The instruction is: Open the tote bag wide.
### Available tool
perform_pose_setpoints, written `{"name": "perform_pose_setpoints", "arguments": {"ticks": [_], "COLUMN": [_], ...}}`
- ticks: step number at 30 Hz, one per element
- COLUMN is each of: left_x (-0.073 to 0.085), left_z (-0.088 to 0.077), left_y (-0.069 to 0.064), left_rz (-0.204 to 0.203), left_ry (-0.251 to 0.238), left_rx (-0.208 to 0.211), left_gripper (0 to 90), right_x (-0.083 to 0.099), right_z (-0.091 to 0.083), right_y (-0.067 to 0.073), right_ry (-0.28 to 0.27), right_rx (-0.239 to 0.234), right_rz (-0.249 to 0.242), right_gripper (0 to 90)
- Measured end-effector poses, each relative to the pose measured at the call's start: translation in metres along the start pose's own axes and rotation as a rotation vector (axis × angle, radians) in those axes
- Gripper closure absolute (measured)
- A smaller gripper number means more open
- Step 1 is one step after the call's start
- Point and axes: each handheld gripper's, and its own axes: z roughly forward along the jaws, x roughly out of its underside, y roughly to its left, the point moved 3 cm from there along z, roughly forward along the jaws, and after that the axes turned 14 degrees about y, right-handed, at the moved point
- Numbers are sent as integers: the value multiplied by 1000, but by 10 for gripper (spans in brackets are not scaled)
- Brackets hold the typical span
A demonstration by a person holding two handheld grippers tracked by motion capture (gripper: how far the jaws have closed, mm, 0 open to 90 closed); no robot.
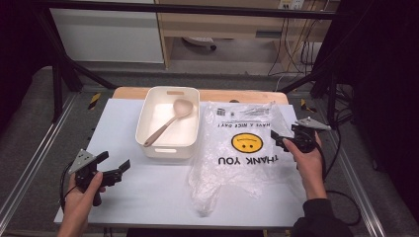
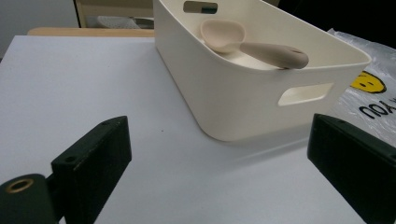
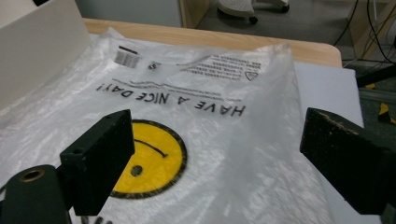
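High view: your right gripper (image 1: 286, 139) hovers wide open over the plastic bag (image 1: 237, 148) — thin film could slip or tear.

small print on the plastic bag (image 3: 219, 65) is too blurry to read, and the tub (image 3: 37, 46) gets cropped at the left edge.
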Motion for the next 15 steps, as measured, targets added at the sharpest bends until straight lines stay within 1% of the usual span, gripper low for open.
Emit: {"name": "perform_pose_setpoints", "arguments": {"ticks": [1, 2, 3, 5, 8, 10, 13, 15], "left_x": [0, 0, 1, 1, 2, 2, 1, 2], "left_z": [0, 0, 0, 0, -1, 0, 0, 0], "left_y": [0, 0, 0, 1, 1, 1, -1, -1], "left_rz": [2, 4, 4, 4, 0, 4, 11, 13], "left_ry": [2, 6, 10, 11, 9, 14, 16, 19], "left_rx": [-2, -5, -7, -9, -9, -9, -7, -8], "left_gripper": [60, 60, 60, 61, 62, 63, 63, 63], "right_x": [3, 8, 8, 13, 21, 26, 33, 38], "right_z": [0, 0, 0, 2, 7, 11, 17, 22], "right_y": [-4, -13, -13, -21, -31, -36, -41, -44], "right_ry": [7, 18, 18, 31, 72, 98, 127, 157], "right_rx": [6, 23, 23, 33, 63, 75, 95, 110], "right_rz": [6, 14, 14, 26, 39, 52, 54, 66], "right_gripper": [109, 121, 121, 129, 142, 151, 153, 160]}}
